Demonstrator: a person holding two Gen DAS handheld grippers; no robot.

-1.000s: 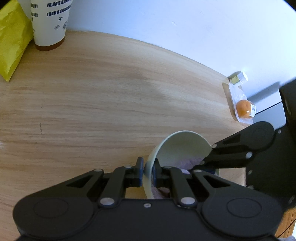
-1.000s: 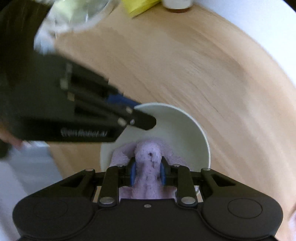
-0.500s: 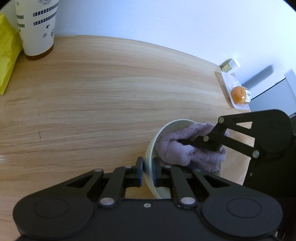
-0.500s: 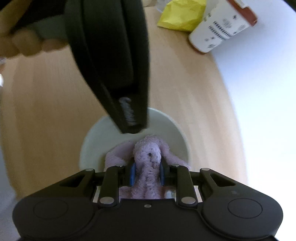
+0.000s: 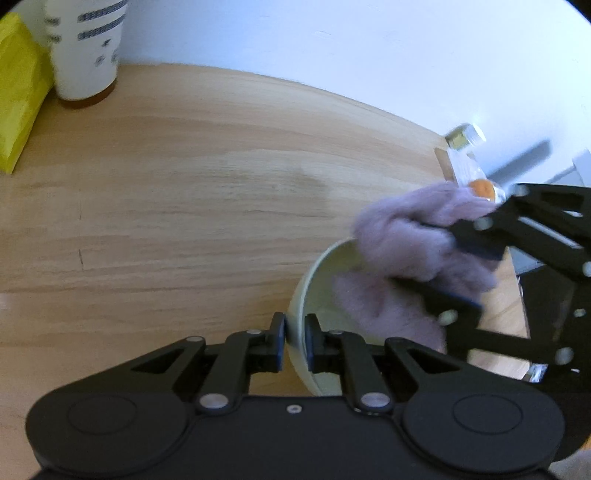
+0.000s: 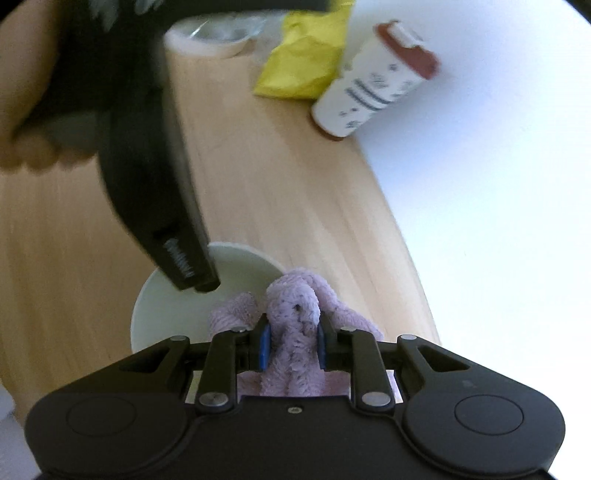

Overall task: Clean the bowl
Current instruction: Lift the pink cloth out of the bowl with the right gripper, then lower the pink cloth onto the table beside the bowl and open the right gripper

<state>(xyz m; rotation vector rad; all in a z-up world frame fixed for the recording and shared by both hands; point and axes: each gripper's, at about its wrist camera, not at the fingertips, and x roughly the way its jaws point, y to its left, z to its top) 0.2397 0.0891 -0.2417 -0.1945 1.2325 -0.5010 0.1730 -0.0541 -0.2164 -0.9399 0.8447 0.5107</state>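
A pale green bowl [image 5: 317, 280] sits tilted at the near right of the wooden table, and my left gripper [image 5: 294, 334] is shut on its near rim. A lilac cloth [image 5: 410, 243] bulges over the bowl's far rim, pinched in my right gripper [image 5: 454, 273], which comes in from the right. In the right wrist view the same cloth [image 6: 293, 332] is clamped between the blue pads of my right gripper [image 6: 291, 343], just above the bowl [image 6: 159, 314]. The left gripper's body [image 6: 147, 177] crosses above the bowl there, held by a hand [image 6: 26, 122].
A patterned paper cup [image 5: 86, 48] and a yellow bag [image 5: 18, 103] stand at the table's far left by the white wall. A small tray holding an orange thing [image 5: 482, 188] and a bottle [image 5: 463, 136] sits at the far right edge. A clear lid [image 6: 218, 33] lies beyond the bag.
My right gripper has lifted the cloth from inside the bowl up and over its far rim. The left gripper keeps its hold on the rim, and the bowl has shifted slightly.
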